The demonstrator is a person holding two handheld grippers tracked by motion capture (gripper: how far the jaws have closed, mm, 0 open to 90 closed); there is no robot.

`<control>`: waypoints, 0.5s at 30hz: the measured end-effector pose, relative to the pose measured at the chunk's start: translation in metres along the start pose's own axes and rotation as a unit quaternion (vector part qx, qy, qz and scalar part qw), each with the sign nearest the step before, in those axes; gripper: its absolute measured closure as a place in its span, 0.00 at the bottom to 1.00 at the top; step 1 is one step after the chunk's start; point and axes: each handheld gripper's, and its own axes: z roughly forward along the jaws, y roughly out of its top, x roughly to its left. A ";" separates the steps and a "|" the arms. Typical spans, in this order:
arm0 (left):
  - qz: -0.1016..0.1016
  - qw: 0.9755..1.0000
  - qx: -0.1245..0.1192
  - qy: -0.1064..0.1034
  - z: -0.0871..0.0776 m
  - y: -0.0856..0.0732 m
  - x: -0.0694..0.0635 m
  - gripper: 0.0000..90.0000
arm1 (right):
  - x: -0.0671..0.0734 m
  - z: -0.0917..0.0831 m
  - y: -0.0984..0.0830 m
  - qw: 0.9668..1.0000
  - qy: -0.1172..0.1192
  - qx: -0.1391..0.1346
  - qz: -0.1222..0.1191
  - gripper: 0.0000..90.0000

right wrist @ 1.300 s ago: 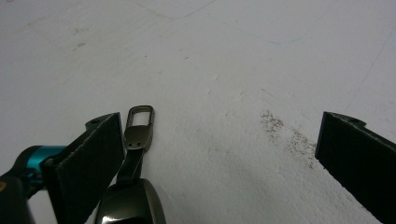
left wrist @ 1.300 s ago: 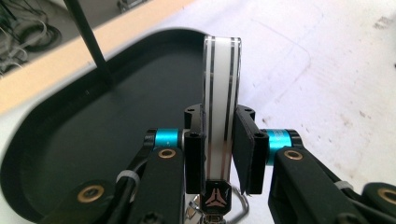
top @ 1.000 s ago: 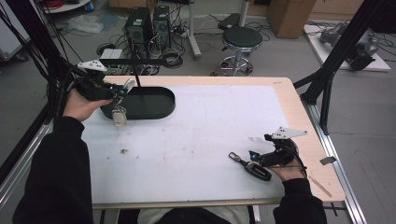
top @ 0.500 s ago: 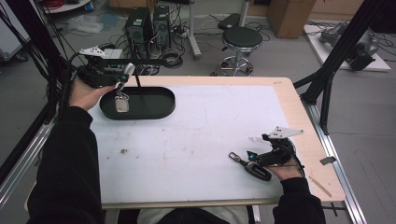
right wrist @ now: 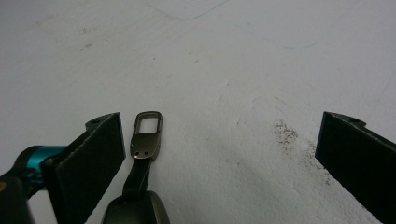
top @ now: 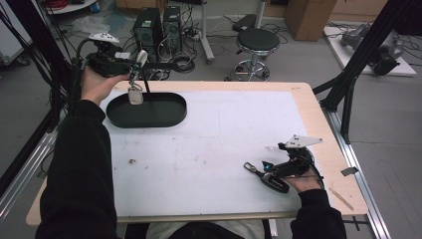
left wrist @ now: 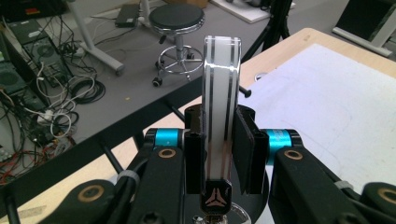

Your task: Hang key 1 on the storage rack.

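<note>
Left claw (top: 135, 63), seen from the high view, hangs over the far left rim of the black oval tray (top: 147, 110), gripping a white key fob (top: 135, 93) that dangles toward the tray; if the pinch is shallow, the fob could swing and drop outside the rim. Right claw (top: 266, 172) rests near the right edge of the white tabletop (top: 214, 144), beside a dark key fob (top: 272, 180). Beyond the tabletop stand a stool (top: 256, 42), computer towers and tangled cables. From the left gripper view, the jaws clamp the fob's white, silver-striped body (left wrist: 221, 112) upright. From the right gripper view, the jaws gape wide, the dark fob's metal loop (right wrist: 147, 133) just beside one jaw; a careless closing might nudge it away.
</note>
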 end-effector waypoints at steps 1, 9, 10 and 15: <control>0.001 1.000 0.000 0.000 0.001 0.003 0.000 0.84 | 0.000 0.000 0.000 1.000 0.000 0.000 -0.001 0.01; 0.009 1.000 -0.009 0.009 0.014 0.022 -0.003 0.84 | 0.001 0.001 0.000 1.000 0.002 0.002 -0.003 0.01; 0.008 1.000 -0.009 0.007 0.015 0.022 -0.002 0.84 | 0.001 0.001 0.000 1.000 0.002 0.002 -0.003 0.01; 0.008 1.000 -0.004 0.015 0.026 0.021 -0.003 0.84 | 0.000 0.000 0.000 1.000 0.001 0.001 -0.003 0.01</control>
